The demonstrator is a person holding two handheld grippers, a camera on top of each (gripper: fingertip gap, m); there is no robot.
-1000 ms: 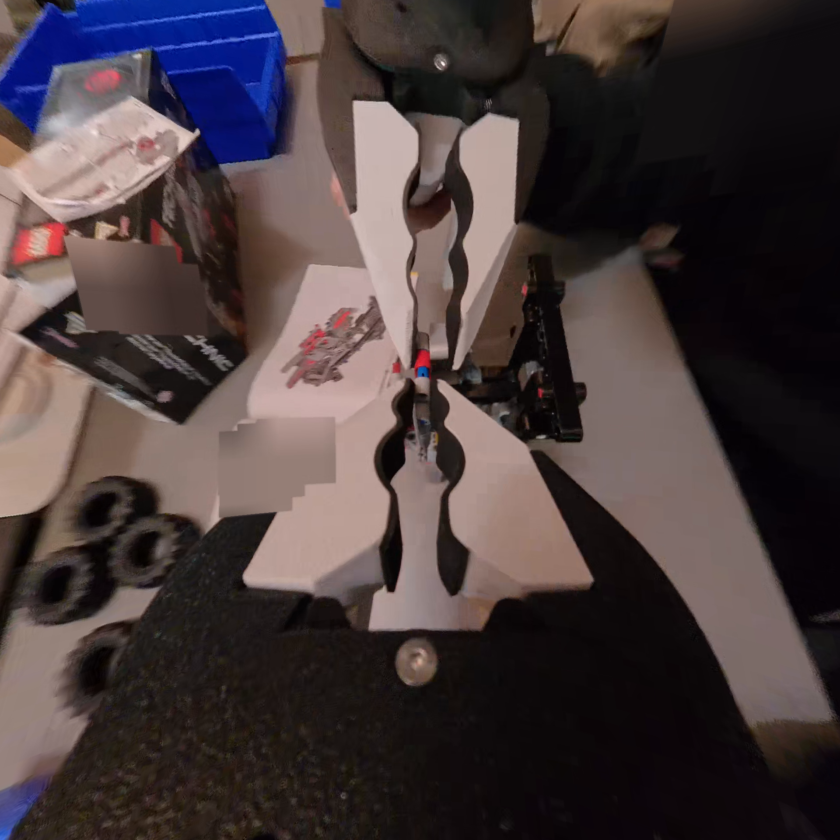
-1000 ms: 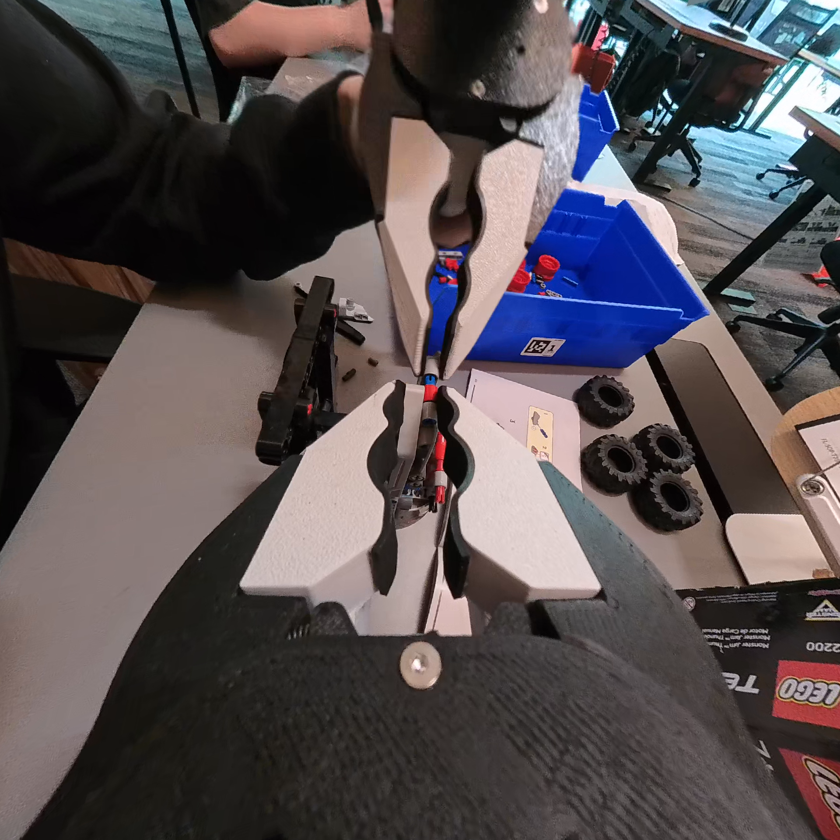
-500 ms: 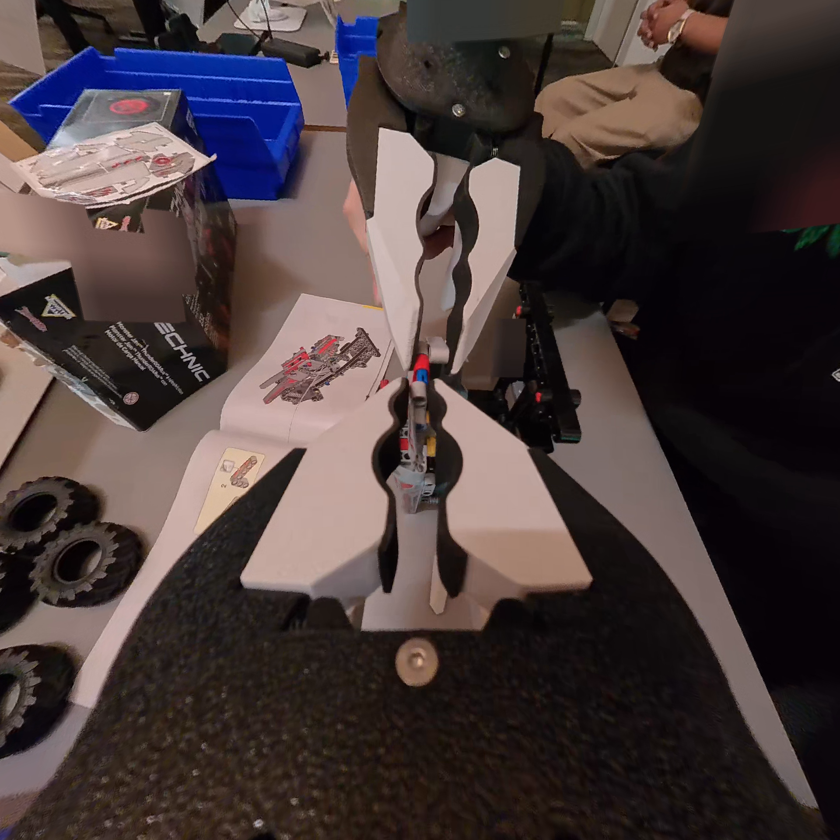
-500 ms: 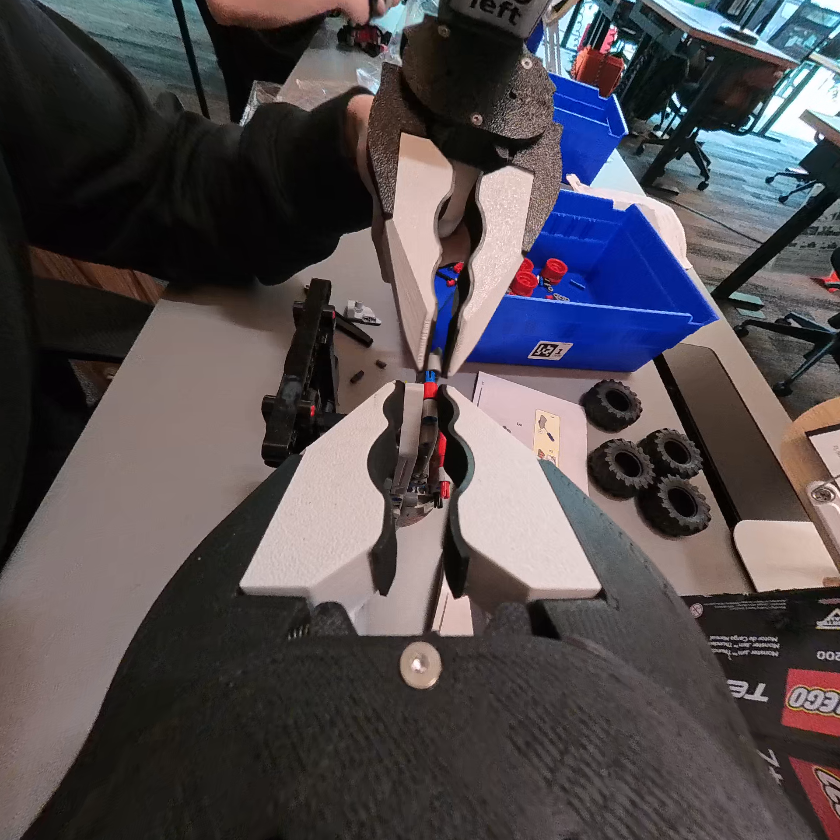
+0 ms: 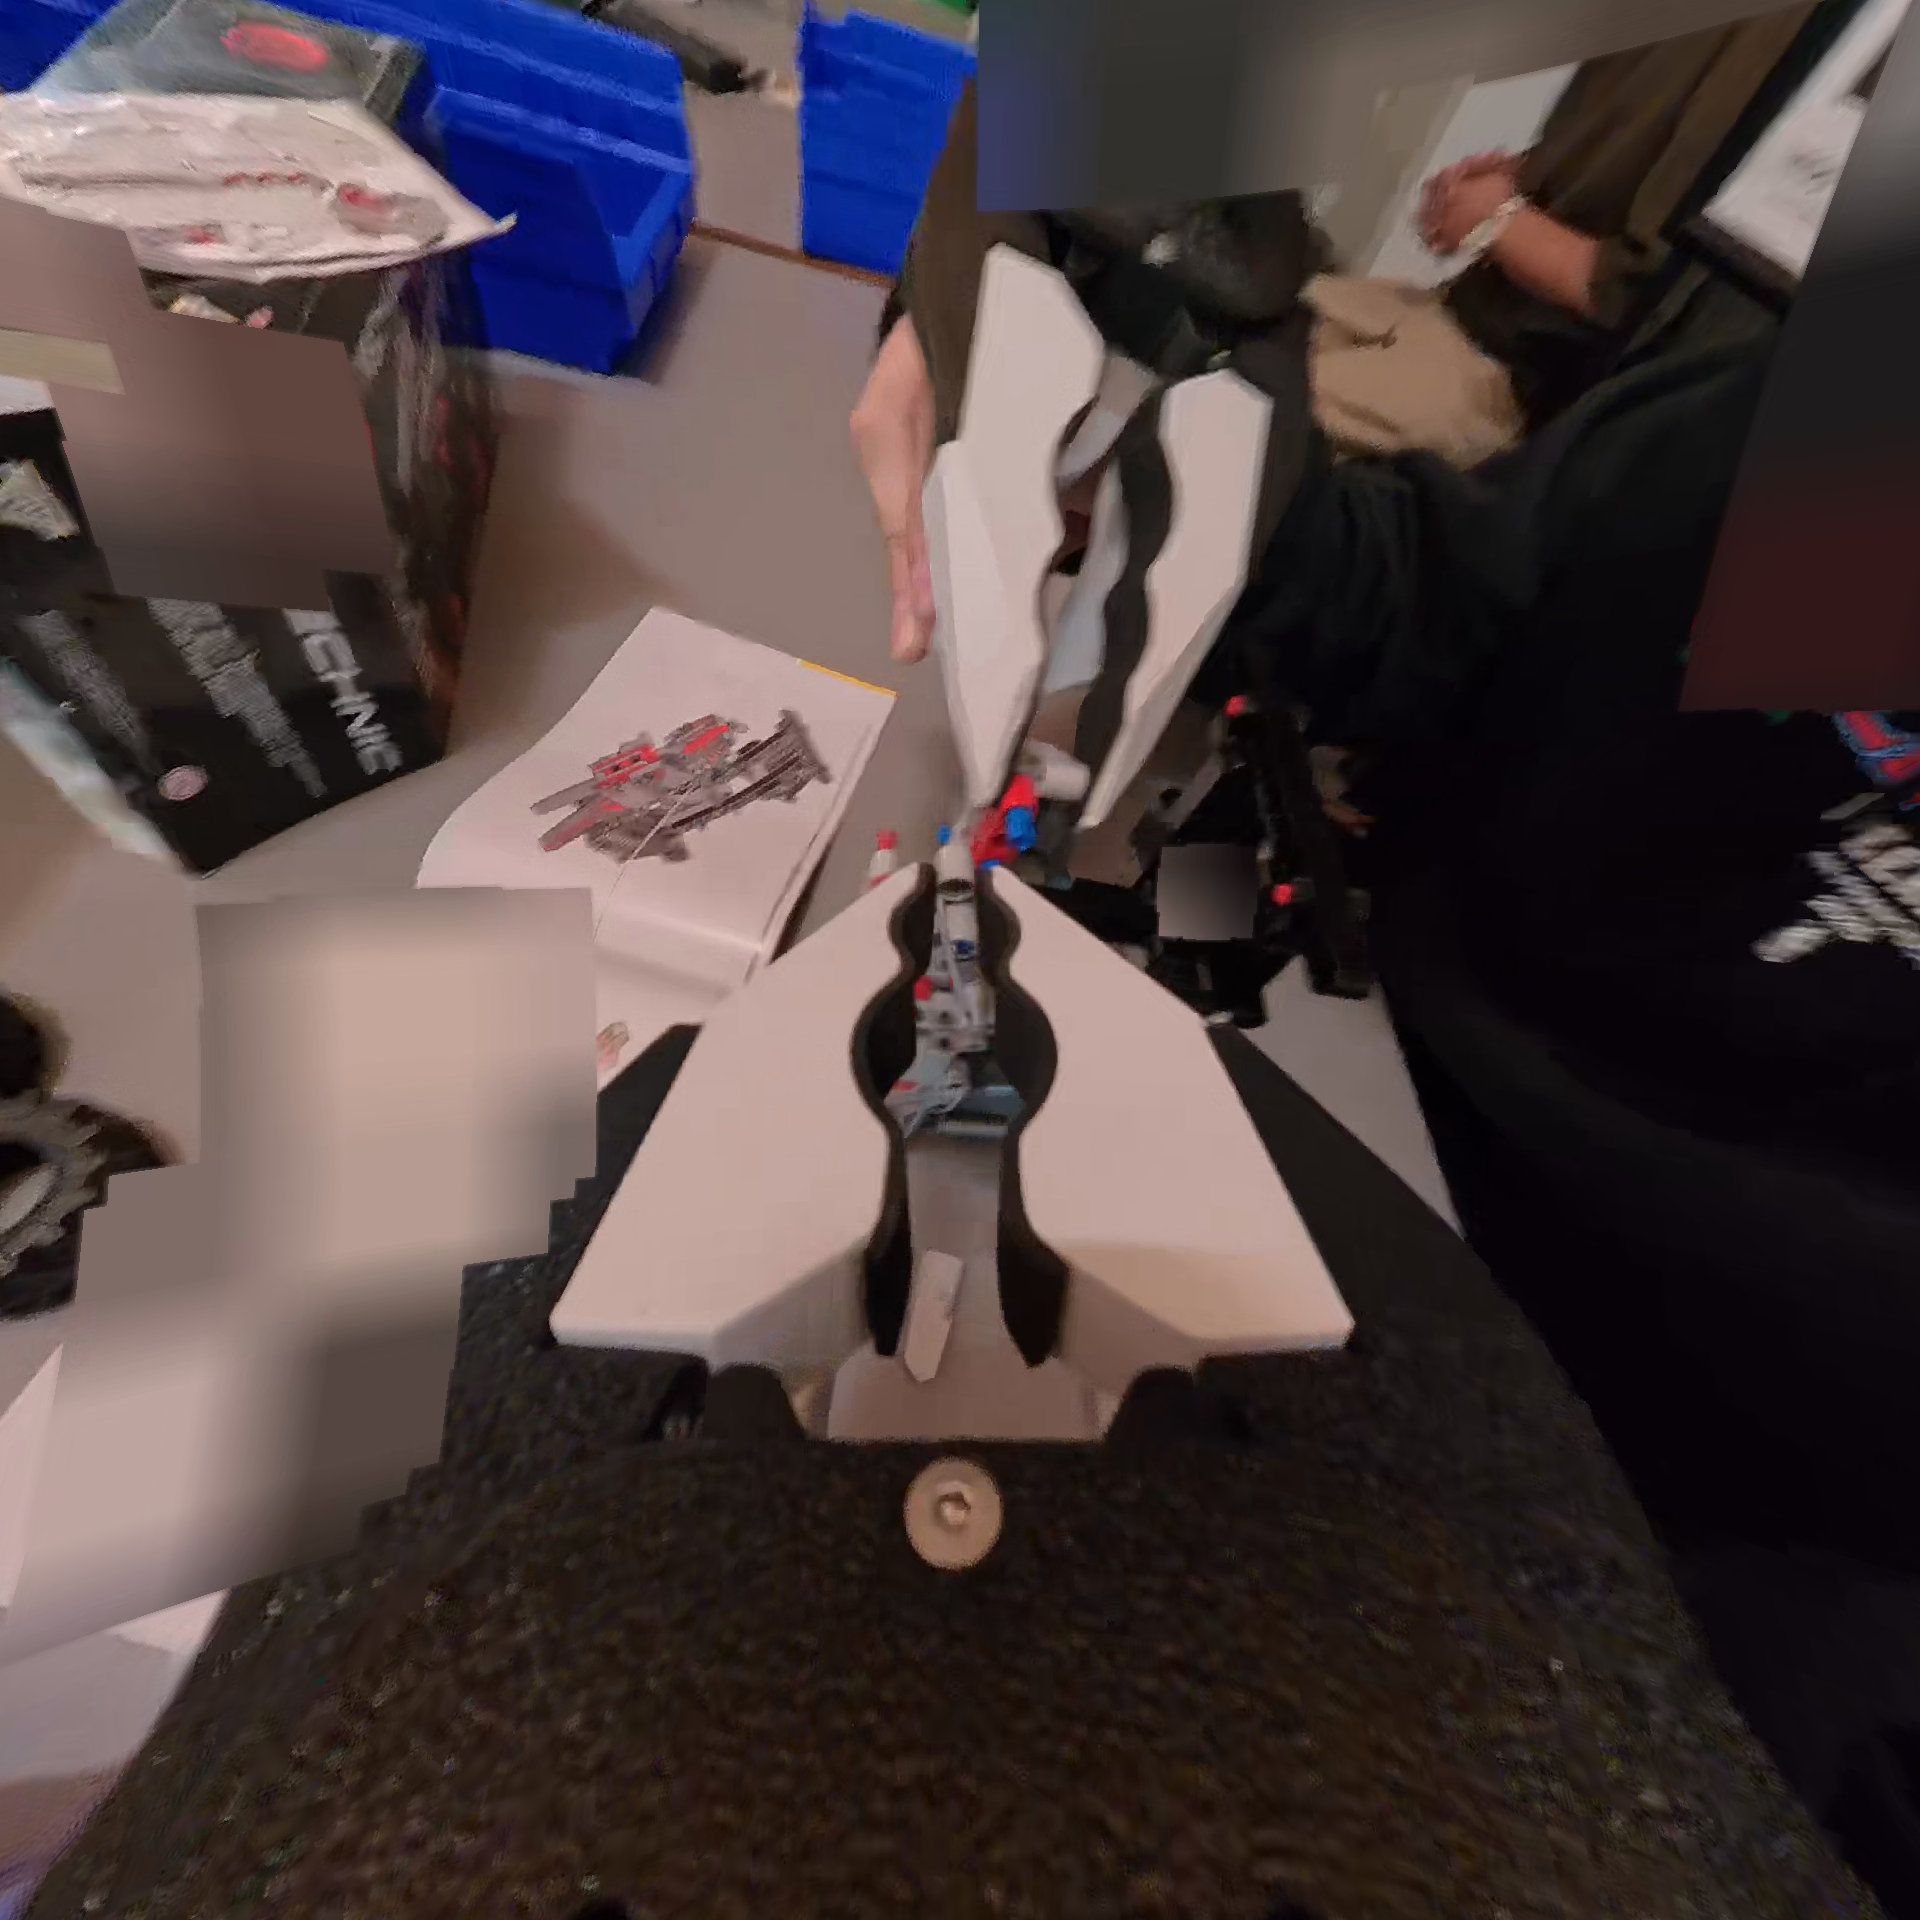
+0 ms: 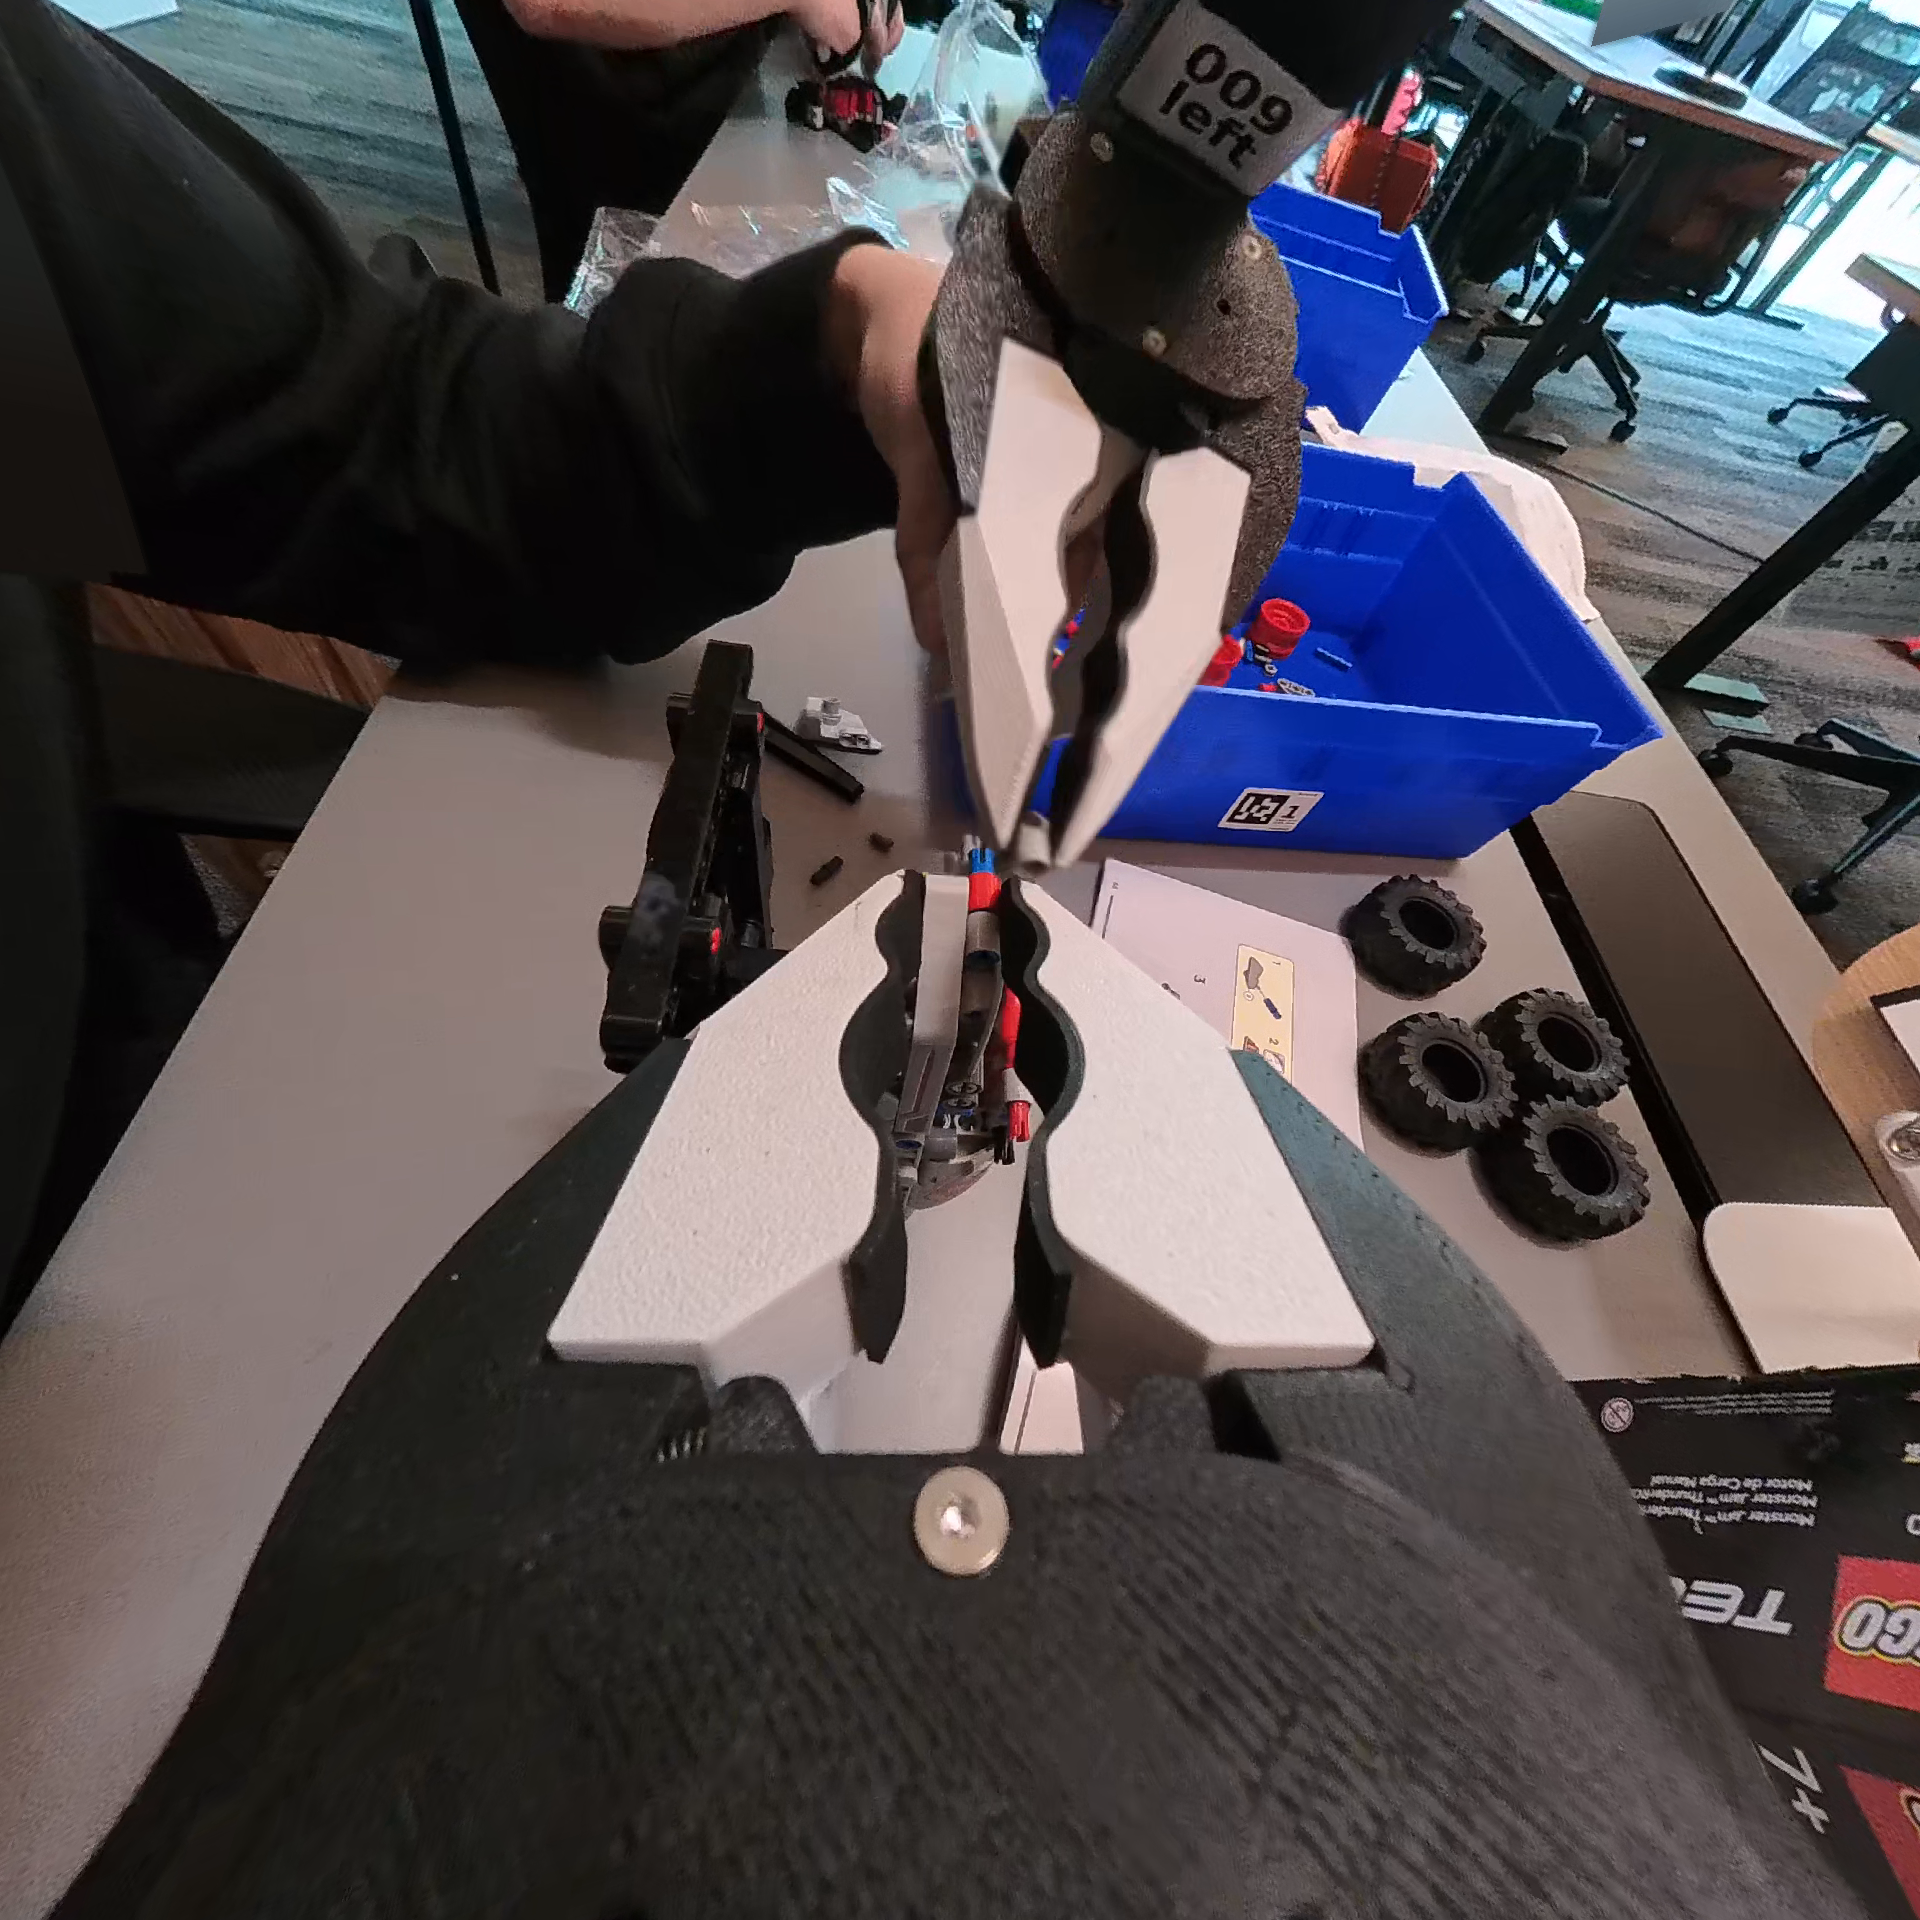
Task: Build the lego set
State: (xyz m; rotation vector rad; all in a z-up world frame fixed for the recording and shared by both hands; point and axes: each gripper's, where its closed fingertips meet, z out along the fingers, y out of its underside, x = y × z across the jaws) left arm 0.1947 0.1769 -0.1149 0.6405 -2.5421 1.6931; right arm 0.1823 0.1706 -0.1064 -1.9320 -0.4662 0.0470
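My right gripper (image 6: 961, 883) is shut on a small grey, white and red lego assembly (image 6: 961, 1039), which runs down between its fingers above the table. My left gripper (image 5: 951, 878) points at it tip to tip and is shut on a small light grey piece at the top of that assembly (image 5: 951, 997). The left gripper also shows from the right wrist view (image 6: 1029, 847), coming down from above. The right gripper shows in the left wrist view (image 5: 1039, 805). A black lego frame (image 6: 696, 831) lies on the grey table just left of the grippers.
A blue bin (image 6: 1403, 769) with red parts stands behind the grippers. Several black tyres (image 6: 1496, 1081) lie to the right, with an open instruction booklet (image 5: 675, 790) and the set's black box (image 5: 260, 675). Loose small parts (image 6: 836, 722) lie by the frame. A black sleeve (image 6: 468, 468) crosses the left. Only a small space, under 4 cm, lies between the two pairs of fingers.
The left gripper has tilted and swung, so its view has shifted and blurred. Both grippers' tips stay together at the assembly's top. The right gripper holds steady.
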